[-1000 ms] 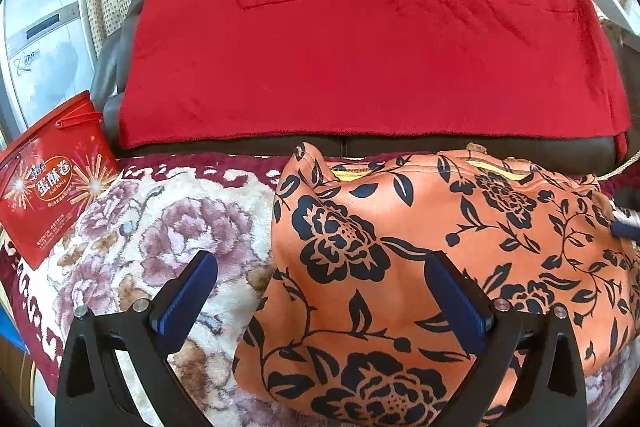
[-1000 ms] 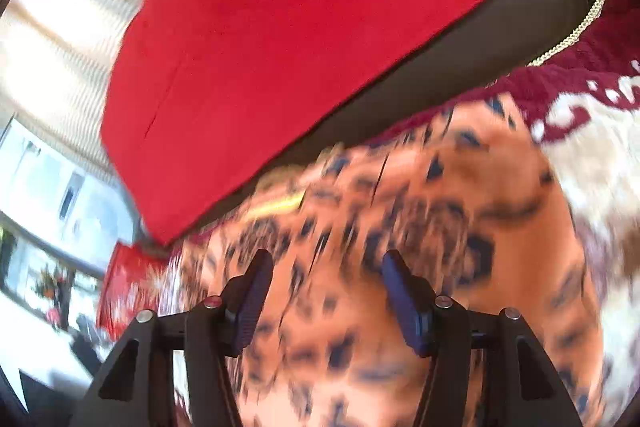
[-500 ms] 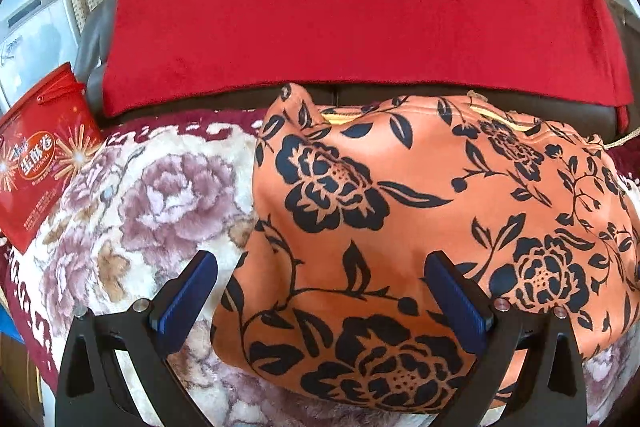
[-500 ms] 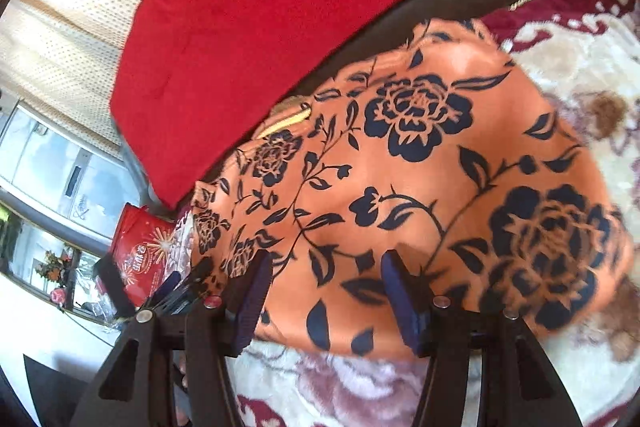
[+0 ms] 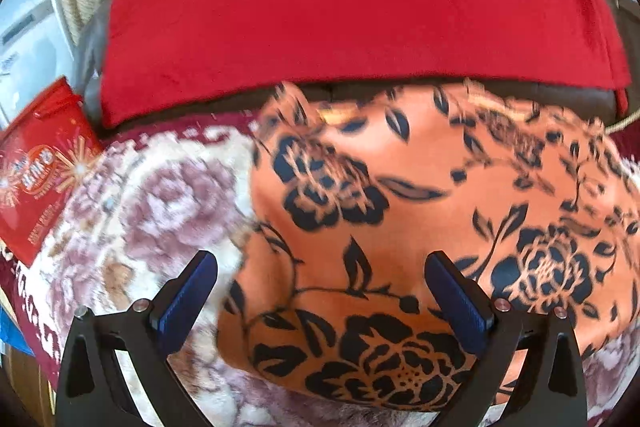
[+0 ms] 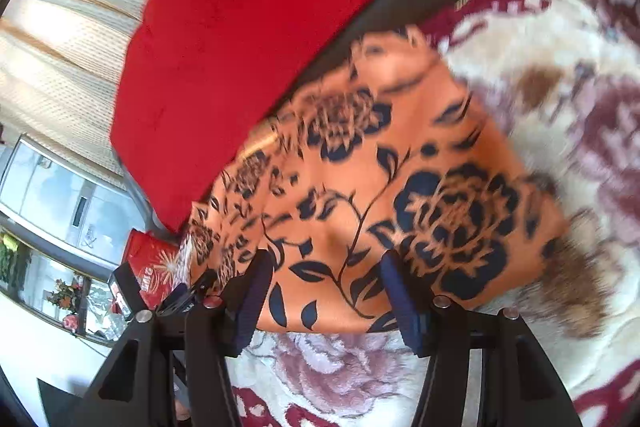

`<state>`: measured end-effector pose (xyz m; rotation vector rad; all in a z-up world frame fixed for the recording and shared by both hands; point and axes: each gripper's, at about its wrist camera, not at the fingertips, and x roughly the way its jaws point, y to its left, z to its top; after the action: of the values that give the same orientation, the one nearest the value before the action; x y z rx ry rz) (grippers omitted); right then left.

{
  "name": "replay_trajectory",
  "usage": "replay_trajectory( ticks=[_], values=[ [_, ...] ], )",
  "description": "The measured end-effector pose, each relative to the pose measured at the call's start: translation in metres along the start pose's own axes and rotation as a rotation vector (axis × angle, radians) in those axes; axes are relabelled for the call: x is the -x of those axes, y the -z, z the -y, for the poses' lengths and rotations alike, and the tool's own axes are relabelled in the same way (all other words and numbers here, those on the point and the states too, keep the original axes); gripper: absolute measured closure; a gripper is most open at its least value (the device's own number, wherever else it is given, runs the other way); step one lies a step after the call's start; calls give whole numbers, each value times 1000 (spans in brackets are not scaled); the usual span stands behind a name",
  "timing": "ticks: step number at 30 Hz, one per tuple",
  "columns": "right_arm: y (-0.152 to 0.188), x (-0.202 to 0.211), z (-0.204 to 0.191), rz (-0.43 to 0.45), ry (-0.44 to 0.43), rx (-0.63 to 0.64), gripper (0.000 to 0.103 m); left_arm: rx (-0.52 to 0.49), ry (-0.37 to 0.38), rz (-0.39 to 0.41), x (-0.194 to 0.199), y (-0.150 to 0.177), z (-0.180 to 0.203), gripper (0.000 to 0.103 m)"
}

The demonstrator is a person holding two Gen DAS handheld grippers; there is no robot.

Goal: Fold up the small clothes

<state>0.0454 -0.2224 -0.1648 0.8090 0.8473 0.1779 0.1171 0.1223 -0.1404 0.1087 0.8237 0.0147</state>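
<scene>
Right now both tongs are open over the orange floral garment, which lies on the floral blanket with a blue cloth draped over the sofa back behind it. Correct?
Not quite: the cloth on the sofa back is red, not blue, as the left wrist view shows. The rest holds: the left tongs and right tongs are open over the orange floral garment on the floral blanket.

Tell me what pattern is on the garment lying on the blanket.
Orange garment with black flowers and leaves, sharpest in the right wrist view.
</scene>
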Motion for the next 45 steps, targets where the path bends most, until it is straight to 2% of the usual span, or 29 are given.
replay_trajectory(
  ticks=[3, 5, 9, 12, 15, 17, 24, 28, 30, 33, 35, 37, 40, 45],
  values=[
    [0, 20, 13, 27, -29, -49, 42, 6, 22, 49, 11, -3, -2, 0],
    [3, 24, 19, 28, -44, -93, 41, -4, 70, 61, 16, -2, 3, 0],
    [11, 27, 44, -2, -46, -190, 39, -76, 141, 50, 16, 0, 25, 0],
    [20, 20, 55, -37, -62, -244, 39, -123, 178, 4, 10, 4, 42, 0],
    [26, 7, 57, -63, -56, -260, 39, -146, 171, -45, 0, 8, 53, 0],
    [25, -1, 57, -60, -47, -265, 39, -136, 178, -50, -2, 7, 53, 0],
    [0, -23, 59, 49, -80, -304, 37, -105, 176, -25, -2, -2, 44, 0],
    [-7, -32, 52, 123, -92, -299, 34, -87, 116, 6, -2, -7, 32, 0],
    [-7, -35, 52, 157, -91, -328, 32, -76, 99, -14, -9, -9, 24, 0],
    [-7, -38, 48, 147, -83, -284, 33, -43, 107, -55, -17, -8, 16, 0],
    [-6, -38, 47, 139, -74, -270, 39, -23, 120, -64, -18, -8, 12, 0],
    [-5, -36, 51, 118, -37, -266, 74, -15, 115, -60, -18, -9, 7, 0],
    [-2, -39, 51, 131, -37, -283, 79, -13, 103, -60, -20, -9, -1, 0],
    [0, -28, 19, 203, 35, -139, 81, 1, 58, -56, -23, -9, -16, 0]
  ],
)
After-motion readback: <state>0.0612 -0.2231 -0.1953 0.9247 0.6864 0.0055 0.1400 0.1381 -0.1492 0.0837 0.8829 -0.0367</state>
